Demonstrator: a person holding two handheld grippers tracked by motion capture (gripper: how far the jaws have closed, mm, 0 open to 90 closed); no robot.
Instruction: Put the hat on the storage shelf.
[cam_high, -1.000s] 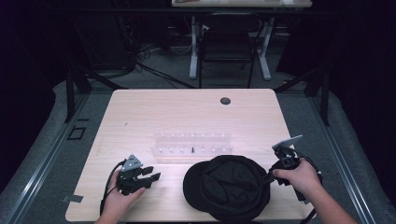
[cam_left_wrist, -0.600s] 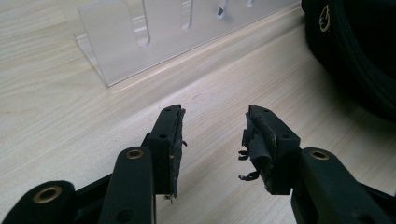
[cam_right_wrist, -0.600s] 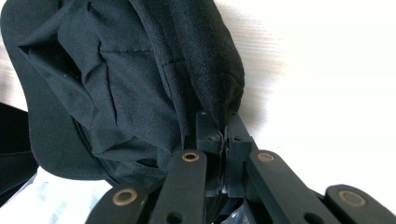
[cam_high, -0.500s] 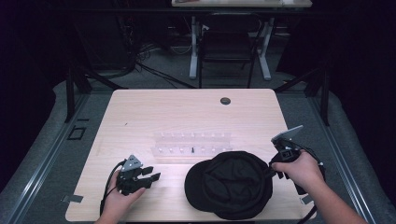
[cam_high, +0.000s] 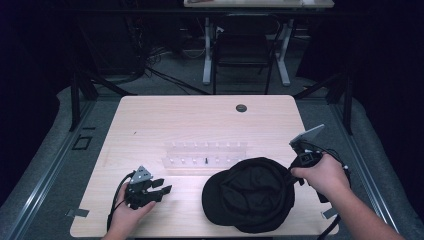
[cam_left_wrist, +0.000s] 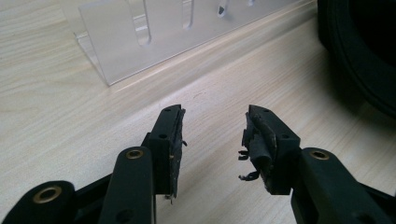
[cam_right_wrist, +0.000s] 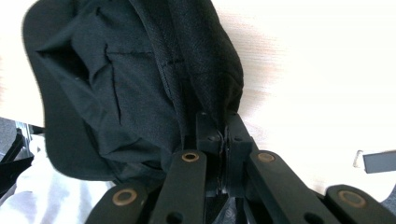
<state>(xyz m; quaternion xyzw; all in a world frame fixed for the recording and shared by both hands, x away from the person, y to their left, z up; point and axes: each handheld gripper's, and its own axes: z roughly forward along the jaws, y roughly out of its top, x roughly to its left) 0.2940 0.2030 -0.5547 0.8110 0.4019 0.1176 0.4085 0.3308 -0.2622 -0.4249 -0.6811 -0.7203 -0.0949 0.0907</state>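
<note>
A black cap (cam_high: 250, 195) lies upside down at the table's front right, its right edge lifted. My right gripper (cam_high: 294, 172) is shut on that edge; in the right gripper view the jaws pinch the black fabric of the cap (cam_right_wrist: 140, 84) at the right gripper (cam_right_wrist: 226, 128) tips. My left gripper (cam_high: 162, 186) rests at the front left of the table, open and holding nothing. In the left gripper view the left gripper (cam_left_wrist: 214, 133) points at bare wood, with the cap (cam_left_wrist: 364, 46) at the right edge.
A clear acrylic rack (cam_high: 205, 155) with slots stands mid-table behind the cap, also seen as the rack (cam_left_wrist: 154, 32) ahead of the left jaws. A round grommet (cam_high: 241, 108) sits near the table's far edge. A chair and table legs stand beyond.
My right gripper has risen with the cap's right edge, tilting and dragging the cap slightly right. The left hand has stayed still.
</note>
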